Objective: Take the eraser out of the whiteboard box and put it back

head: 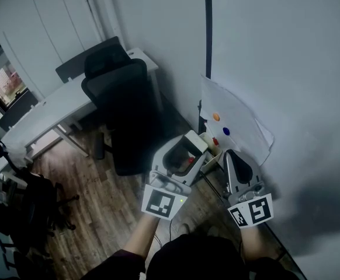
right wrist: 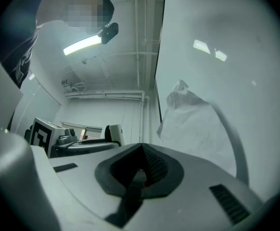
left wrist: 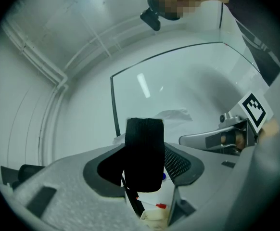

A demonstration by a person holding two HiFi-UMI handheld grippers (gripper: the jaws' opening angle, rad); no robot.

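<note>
Your left gripper point(head: 186, 153) has its jaws wide, clamped on the eraser point(left wrist: 145, 153), which sits just above the whiteboard box point(left wrist: 152, 214). Your right gripper point(right wrist: 141, 153) has its jaws closed together with nothing in them. The eraser is a black felt block with a fuzzy face and rounded corners. It's probably light, a bit squashy, grippy and not fragile. Hold it across the sides at mid-body. The box is pale hard plastic with an open top and a red-capped marker point(left wrist: 161, 206) inside. A thin crinkled paper sheet point(head: 234, 112) hangs on the glossy whiteboard point(head: 287, 69).

Left gripper point(head: 184, 156) clamps the eraser point(left wrist: 144, 153); right gripper point(head: 234, 158) jaws together.
</note>
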